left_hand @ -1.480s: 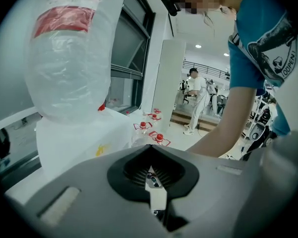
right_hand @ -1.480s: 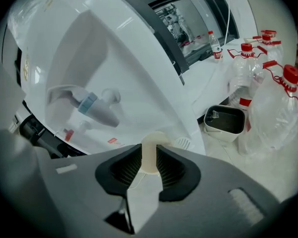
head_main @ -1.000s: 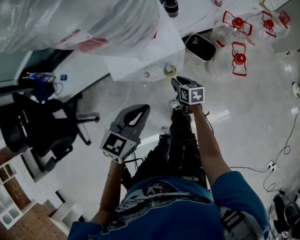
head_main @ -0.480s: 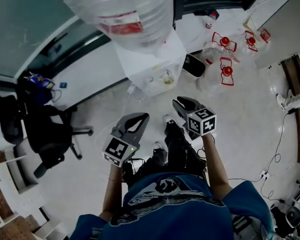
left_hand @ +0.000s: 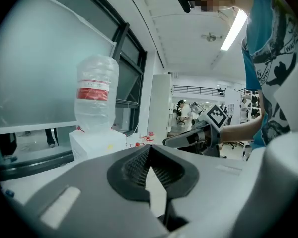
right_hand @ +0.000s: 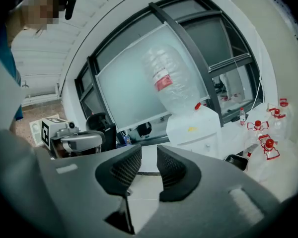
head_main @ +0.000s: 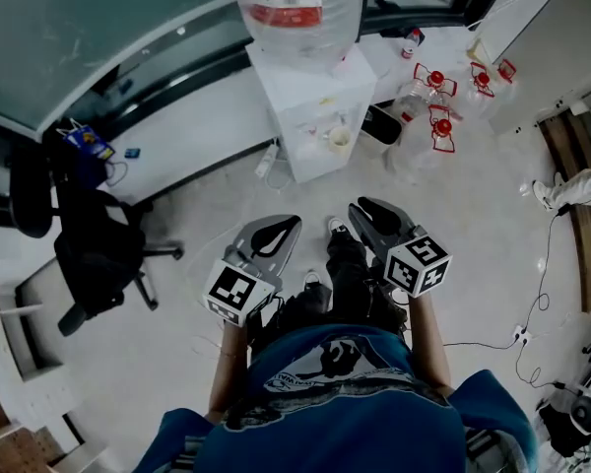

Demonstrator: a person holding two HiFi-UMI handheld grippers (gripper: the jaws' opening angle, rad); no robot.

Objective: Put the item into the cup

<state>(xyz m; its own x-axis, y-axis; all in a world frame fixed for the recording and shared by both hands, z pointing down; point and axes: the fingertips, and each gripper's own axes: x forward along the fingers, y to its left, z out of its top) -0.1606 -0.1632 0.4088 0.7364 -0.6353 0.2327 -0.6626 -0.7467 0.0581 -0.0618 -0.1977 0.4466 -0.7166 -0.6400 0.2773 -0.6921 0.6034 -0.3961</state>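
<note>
The cup (head_main: 339, 138), likely light and crushable and best held gently by its wall, stands in the water dispenser's (head_main: 305, 97) niche, well apart from the left gripper (head_main: 284, 227), fingers closed on nothing, and the right gripper (head_main: 362, 210), fingers apart, just narrowing, empty.

The person wears a blue printed T-shirt (head_main: 327, 394) and dark trousers (head_main: 349, 272).

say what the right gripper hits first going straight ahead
Probably the white ledge left of the water dispenser; depth is unclear. On the right gripper, the empty fingers have just been closing.

Top edge cuts the water bottle (head_main: 294, 13); the cup (head_main: 339, 139) inside seems unreadable.
</note>
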